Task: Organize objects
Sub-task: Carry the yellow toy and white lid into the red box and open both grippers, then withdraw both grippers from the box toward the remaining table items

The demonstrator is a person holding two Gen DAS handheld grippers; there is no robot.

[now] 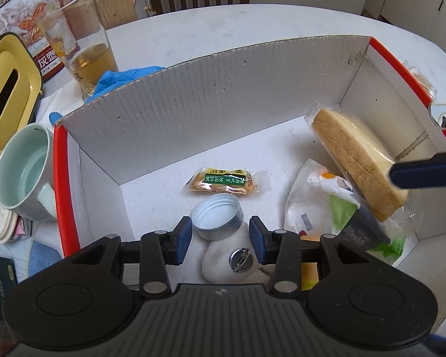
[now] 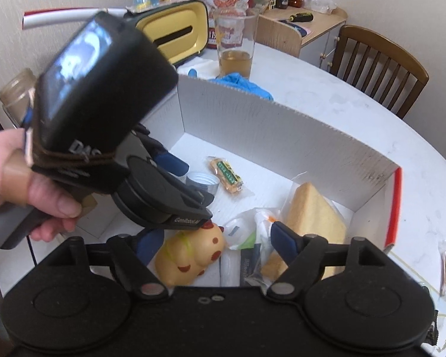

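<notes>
Left wrist view: the left gripper [image 1: 220, 239] points steeply down into an open white cardboard box [image 1: 211, 95] with red edges, standing on a white table [image 1: 252, 23]. Its blue-padded fingers [image 1: 183, 239] stand moderately apart, pressing on nothing; between and below them lie a white rounded object carrying a small metal pin clasp [image 1: 241, 259] and, just beyond, an empty round aluminium tin [image 1: 218, 215]. A wrapped snack [image 1: 223, 181] rests farther in on the box floor. At the right, a bagged slice of bread [image 1: 356, 160] leans tilted over other plastic packets [image 1: 318, 202], and one blue finger of the other gripper [image 1: 425, 172] overlaps its edge. Outside the box stand a pale green mug [image 1: 23, 172], a drinking glass of amber liquid [image 1: 86, 44] and a yellow tissue box [image 1: 9, 95]. Right wrist view: the right gripper [image 2: 215, 245] has its fingers [image 2: 284, 241] wide apart and empty, above a yellow squeeze toy [image 2: 190, 255] and the packets [image 2: 243, 232]; whether the right finger touches the bread [image 2: 312, 211] cannot be told. A hand [image 2: 20, 184] holds the left gripper [image 2: 175, 166] over the tin [image 2: 202, 180].
</notes>
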